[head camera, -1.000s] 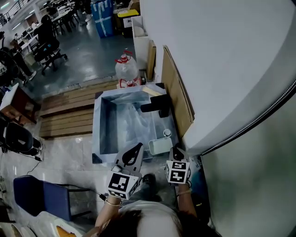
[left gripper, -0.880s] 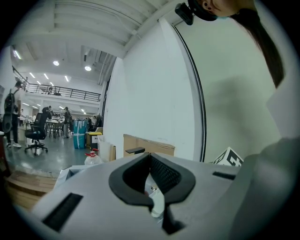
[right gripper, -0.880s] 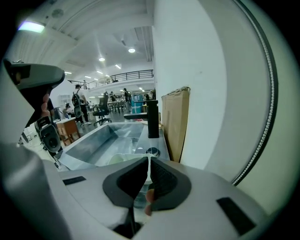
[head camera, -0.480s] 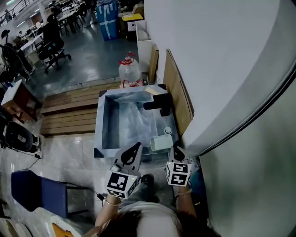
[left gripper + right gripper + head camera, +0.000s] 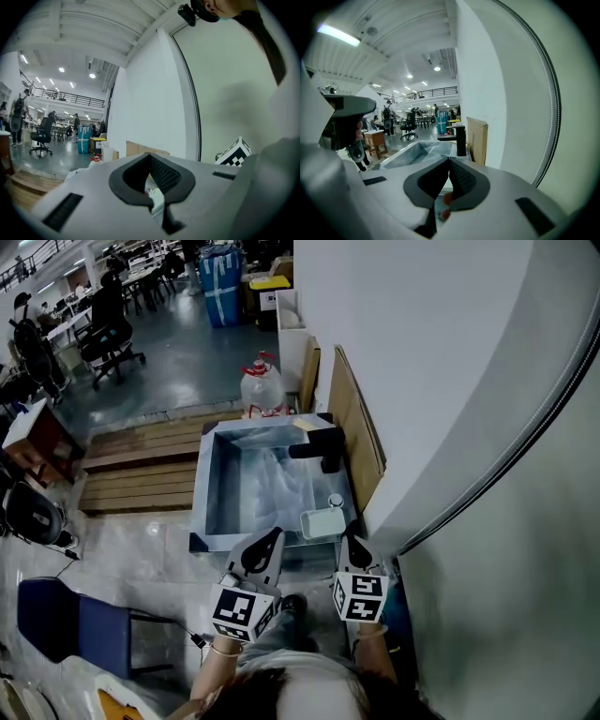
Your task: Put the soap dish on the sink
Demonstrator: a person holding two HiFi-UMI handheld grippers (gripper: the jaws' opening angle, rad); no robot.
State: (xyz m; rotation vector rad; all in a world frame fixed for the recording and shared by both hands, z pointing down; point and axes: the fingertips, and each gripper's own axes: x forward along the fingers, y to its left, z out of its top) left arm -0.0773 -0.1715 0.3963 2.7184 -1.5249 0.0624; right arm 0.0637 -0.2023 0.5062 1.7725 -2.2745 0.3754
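While both grippers are hovering at the near end of the sink (image 5: 206, 491), its basin is holding a pale, glossy, crumpled sheet (image 5: 281, 486) that is lying across the bottom. The soap dish (image 5: 323, 521), a pale rounded rectangle, is sitting on the flat ledge along the sink's right side, close to the near right corner. Whether anything is lying in it is too small to tell. A small white round thing (image 5: 335, 502) is standing just beyond the dish, and the black faucet (image 5: 321, 448) is rising farther along the same ledge.

On the right, the sink is running close beside a cardboard sheet (image 5: 363, 432) that is leaning against the white wall (image 5: 441, 362), so little room is showing there. A water bottle (image 5: 262, 388) is standing past the far edge. To the left, wooden planks (image 5: 131, 470) and bare floor are leaving wide open room.

The right gripper (image 5: 349, 538) is pointing at the dish from the near side, its fingers clenched tip to tip on nothing and stopping just short of the dish's near edge, not touching it. The left gripper (image 5: 277, 532) is hanging over the sink's near rim, left of the dish and apart from it, its fingers likewise pressed together and empty.
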